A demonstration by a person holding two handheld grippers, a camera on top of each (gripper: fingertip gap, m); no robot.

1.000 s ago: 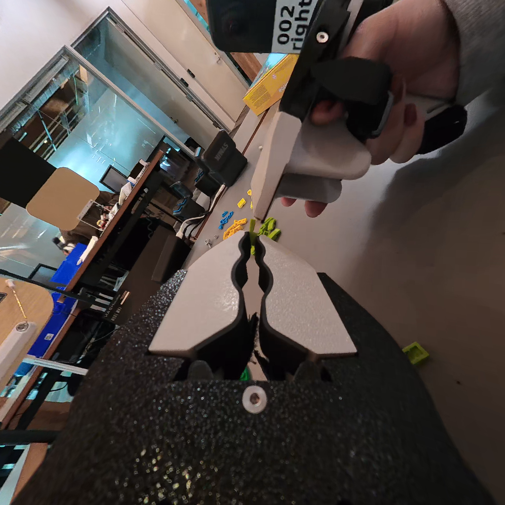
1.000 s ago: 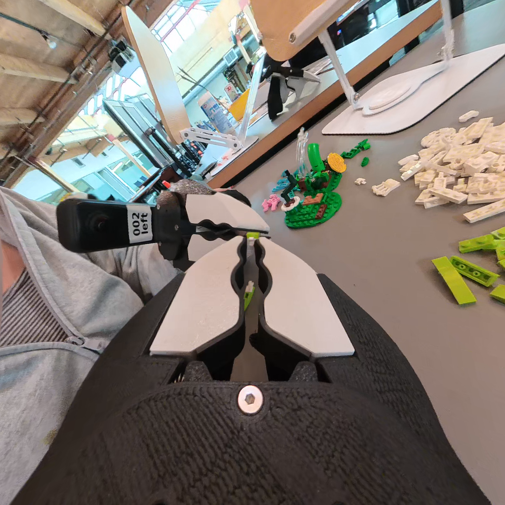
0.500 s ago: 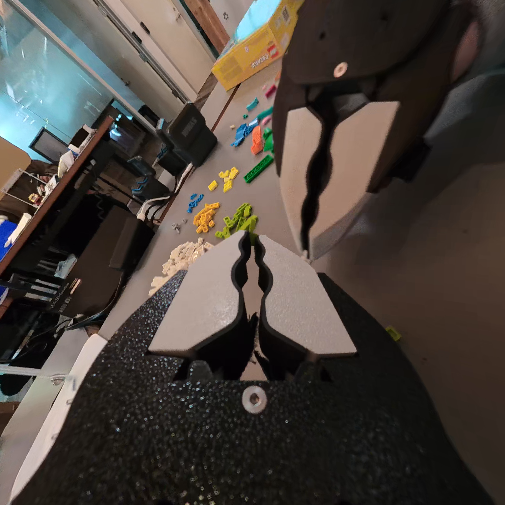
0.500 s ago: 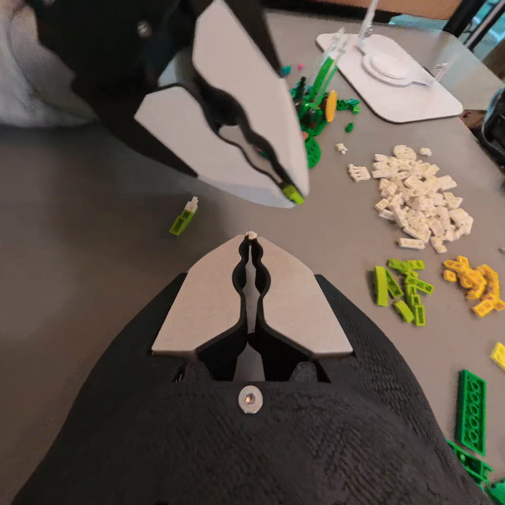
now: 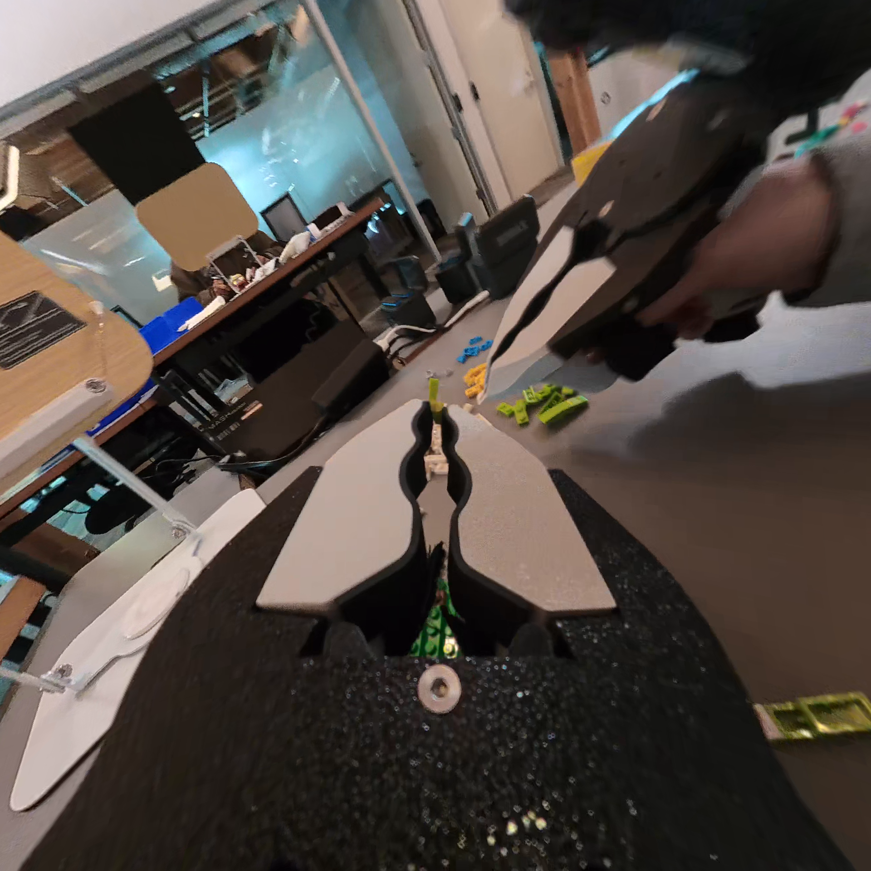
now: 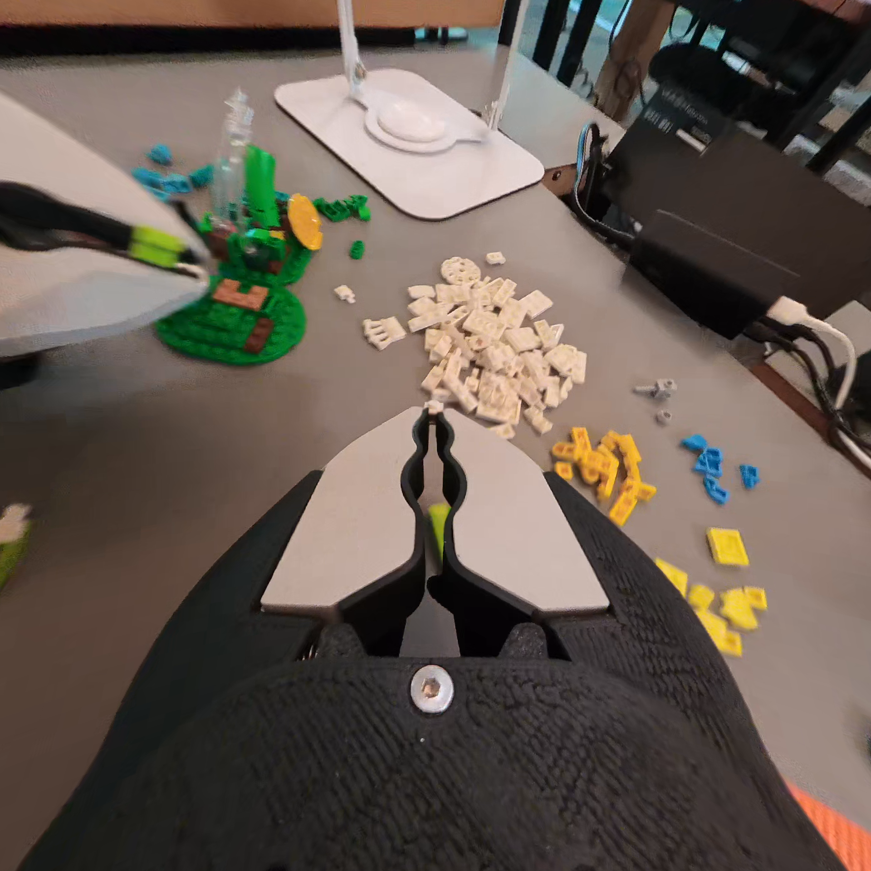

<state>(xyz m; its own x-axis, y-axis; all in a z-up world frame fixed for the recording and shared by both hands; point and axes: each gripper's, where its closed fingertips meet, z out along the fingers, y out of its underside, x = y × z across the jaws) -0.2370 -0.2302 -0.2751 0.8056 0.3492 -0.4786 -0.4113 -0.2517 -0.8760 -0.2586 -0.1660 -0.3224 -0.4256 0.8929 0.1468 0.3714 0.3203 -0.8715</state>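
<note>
The left gripper had its fingers closed on a thin lime-green strip, which stood up past the tips. From the right wrist view the strip showed as a lime-green band pinched between the two pads, with no gap to be seen. Those fingers hung just above and beside the round green model with its clear spire and yellow disc.

The right gripper had its fingers drawn together on a small white piece at the very tips. The picture was blurred there, so its shape was hard to make out, though the tips seemed to press on it from both sides.

Just ahead of the right fingers, and a little to their right, lay the heap of white pieces on the grey bench. Farther to the right sat yellow pieces and blue pieces. One lime-green piece showed on the bench below, through the slot between the right fingers. A flat white stand base lay well beyond the heap. The two grippers were apart, not touching.
</note>
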